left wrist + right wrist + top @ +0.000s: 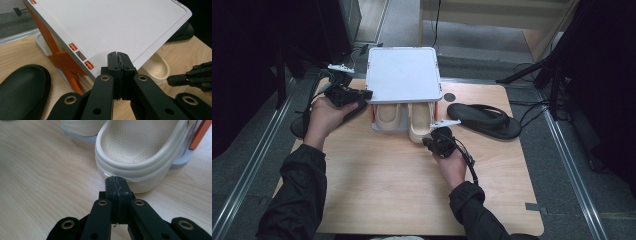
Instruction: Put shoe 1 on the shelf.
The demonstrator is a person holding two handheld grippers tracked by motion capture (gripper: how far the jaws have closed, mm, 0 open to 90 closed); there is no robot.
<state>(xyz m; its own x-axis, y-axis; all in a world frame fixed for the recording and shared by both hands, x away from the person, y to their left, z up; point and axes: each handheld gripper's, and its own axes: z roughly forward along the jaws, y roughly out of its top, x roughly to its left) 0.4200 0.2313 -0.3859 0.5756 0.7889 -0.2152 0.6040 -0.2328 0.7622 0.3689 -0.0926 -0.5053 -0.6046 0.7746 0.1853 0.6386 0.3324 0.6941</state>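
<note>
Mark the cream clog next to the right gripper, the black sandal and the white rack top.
cream clog (140,145), right gripper view, on its textured footbed.
black sandal (484,120), high view, on its sole.
white rack top (403,74), high view, middle of the flat panel.

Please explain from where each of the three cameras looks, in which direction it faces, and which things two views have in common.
High view: above the person's side of the wooden table, facing forward and down; both sleeved forearms, left gripper and right gripper show.
Left gripper view: rides on the left gripper, facing the white rack; its shut jaws show.
Right gripper view: rides on the right gripper, facing the heel of the cream clog; its shut jaws show.
Shared: the cream clog and the rack appear in all three views.
</note>
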